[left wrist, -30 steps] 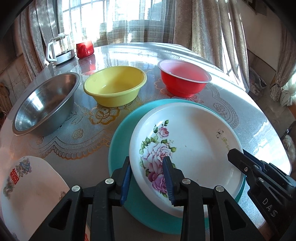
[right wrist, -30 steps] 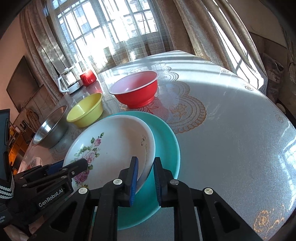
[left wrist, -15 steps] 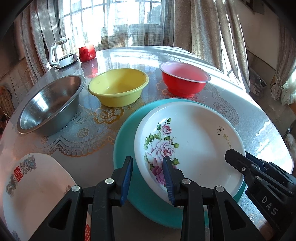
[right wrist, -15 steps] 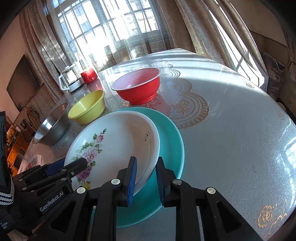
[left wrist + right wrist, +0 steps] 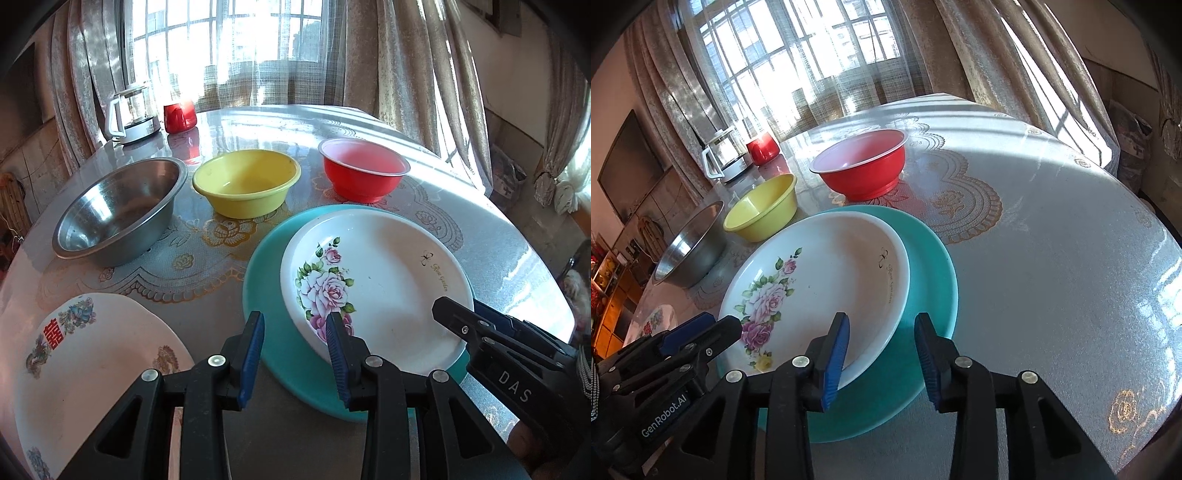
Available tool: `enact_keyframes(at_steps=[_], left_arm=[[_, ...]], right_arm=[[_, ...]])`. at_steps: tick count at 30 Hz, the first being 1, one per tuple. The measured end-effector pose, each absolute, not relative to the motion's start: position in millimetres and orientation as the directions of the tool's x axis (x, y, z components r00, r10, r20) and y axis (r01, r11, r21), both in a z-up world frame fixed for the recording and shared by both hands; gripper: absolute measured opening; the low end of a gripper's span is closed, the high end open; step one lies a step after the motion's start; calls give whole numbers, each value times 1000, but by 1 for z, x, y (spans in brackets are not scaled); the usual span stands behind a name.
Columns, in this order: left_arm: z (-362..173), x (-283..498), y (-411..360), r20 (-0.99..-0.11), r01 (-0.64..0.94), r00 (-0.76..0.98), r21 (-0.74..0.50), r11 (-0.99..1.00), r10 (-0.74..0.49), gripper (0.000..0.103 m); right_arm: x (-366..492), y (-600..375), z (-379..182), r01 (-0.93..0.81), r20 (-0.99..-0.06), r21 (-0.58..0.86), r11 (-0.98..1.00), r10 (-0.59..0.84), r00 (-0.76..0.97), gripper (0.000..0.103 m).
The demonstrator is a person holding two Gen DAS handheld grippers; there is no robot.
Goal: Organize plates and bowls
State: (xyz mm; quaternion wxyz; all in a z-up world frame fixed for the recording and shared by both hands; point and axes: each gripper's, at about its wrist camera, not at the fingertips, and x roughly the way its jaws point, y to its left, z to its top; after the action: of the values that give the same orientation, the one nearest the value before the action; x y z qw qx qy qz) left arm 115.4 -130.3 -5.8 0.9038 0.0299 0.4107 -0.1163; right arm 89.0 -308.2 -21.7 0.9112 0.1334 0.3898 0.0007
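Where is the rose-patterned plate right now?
The rose-patterned plate lies on the teal plate, in front of the red bowl, between both open tongs.

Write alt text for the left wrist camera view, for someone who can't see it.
The open left gripper hovers at the near rim of a rose-patterned white plate stacked on a teal plate. Steel, yellow and red bowls line the table behind; another patterned plate lies left.

Both grippers, jaws apart.
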Motion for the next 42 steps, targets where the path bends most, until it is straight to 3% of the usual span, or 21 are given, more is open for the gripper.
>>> enact_keyframes(at_steps=[31, 42], left_arm=[[11, 84, -80, -714, 205, 661, -123, 971, -230, 37], [7, 77, -51, -713, 161, 667, -141, 977, -213, 37]], right_arm=[[71, -295, 0, 128, -683, 231, 965, 67, 727, 48], [67, -265, 9, -24, -641, 296, 955, 217, 736, 48]])
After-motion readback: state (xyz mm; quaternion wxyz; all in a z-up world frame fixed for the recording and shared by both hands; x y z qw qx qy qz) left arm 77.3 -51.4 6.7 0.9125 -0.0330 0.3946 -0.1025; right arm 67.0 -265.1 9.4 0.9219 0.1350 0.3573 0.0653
